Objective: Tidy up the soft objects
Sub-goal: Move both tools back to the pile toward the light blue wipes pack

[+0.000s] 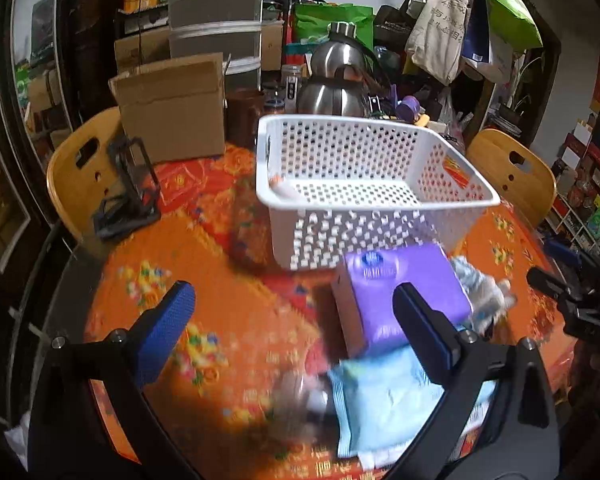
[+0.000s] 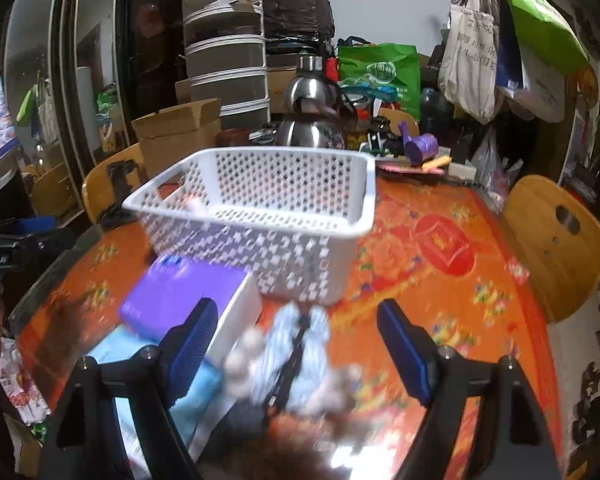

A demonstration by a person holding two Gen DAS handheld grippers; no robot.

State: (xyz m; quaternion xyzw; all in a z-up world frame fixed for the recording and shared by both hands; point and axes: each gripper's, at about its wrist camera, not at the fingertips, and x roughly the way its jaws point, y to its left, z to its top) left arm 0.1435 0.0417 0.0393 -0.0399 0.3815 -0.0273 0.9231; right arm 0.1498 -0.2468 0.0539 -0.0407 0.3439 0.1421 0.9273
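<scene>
Just below the wide-apart right claw [image 2: 296,348] lies the striped plush toy [image 2: 296,364], unclamped, near the white basket [image 2: 260,216].

Cardboard box [image 1: 172,108] and steel kettle [image 1: 336,80] behind.

One white perforated basket [image 1: 364,184] stands on the orange patterned tablecloth [image 1: 188,264], with one small pale item [image 1: 286,190] inside it, too blurred to name. Just beside the basket lie three soft things — one purple tissue box [image 1: 400,292], one light-blue soft pack [image 1: 380,404] and one blue-and-white plush toy [image 2: 296,356]. Around the table stand two wooden chairs [image 2: 556,240], and behind it one cardboard box [image 1: 172,108] and one steel kettle [image 1: 336,88].
</scene>
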